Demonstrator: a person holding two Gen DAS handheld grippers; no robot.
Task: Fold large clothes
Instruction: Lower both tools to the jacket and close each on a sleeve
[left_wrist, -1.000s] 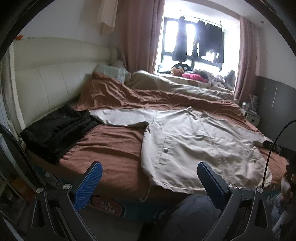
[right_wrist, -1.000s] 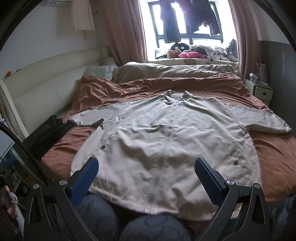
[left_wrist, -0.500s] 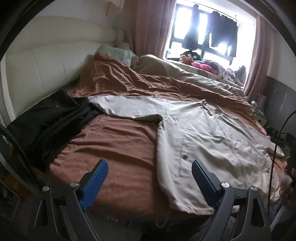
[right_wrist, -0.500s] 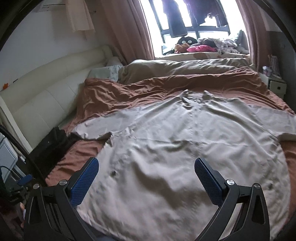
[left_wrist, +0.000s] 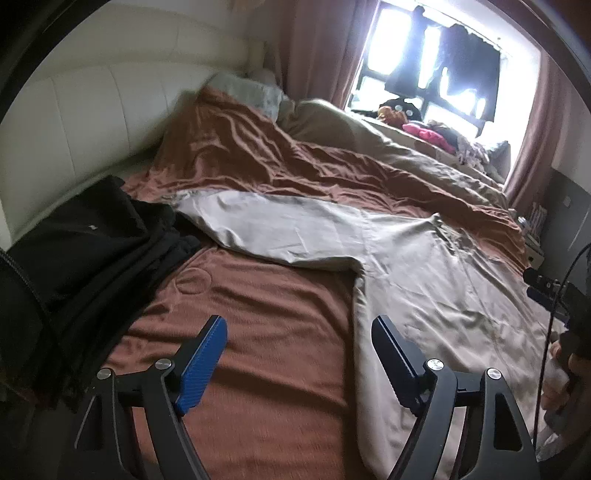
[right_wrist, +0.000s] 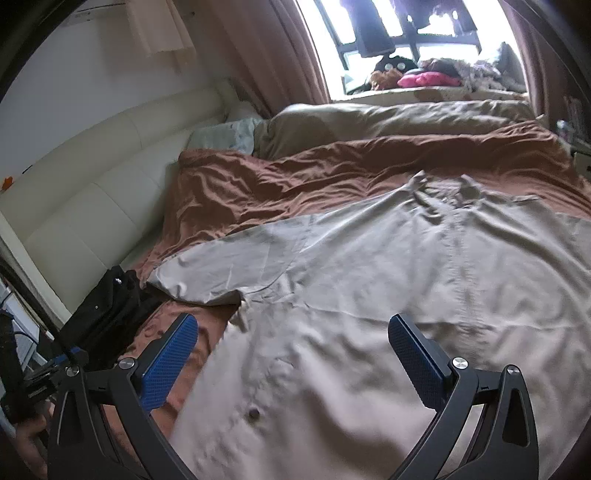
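A large beige jacket (right_wrist: 406, 280) lies spread flat, front up, on the brown bedspread (right_wrist: 288, 184). Its left sleeve (left_wrist: 280, 229) stretches out toward the headboard side. It also shows in the left wrist view (left_wrist: 443, 280). My left gripper (left_wrist: 299, 339) is open and empty, above bare bedspread just left of the jacket's side edge. My right gripper (right_wrist: 291, 343) is open and empty, low over the jacket's lower left front near a snap button (right_wrist: 253, 412).
A pile of black clothes (left_wrist: 92, 251) lies at the bed's left edge by the white padded headboard (left_wrist: 92, 110). A rumpled brown and olive duvet (left_wrist: 332, 147) lies behind the jacket. More clothes sit on the window sill (right_wrist: 424, 77).
Both grippers have moved forward and down over the bed. The left one now sits beside the jacket's left edge; the right one hangs close over the jacket's front. Both stay open.
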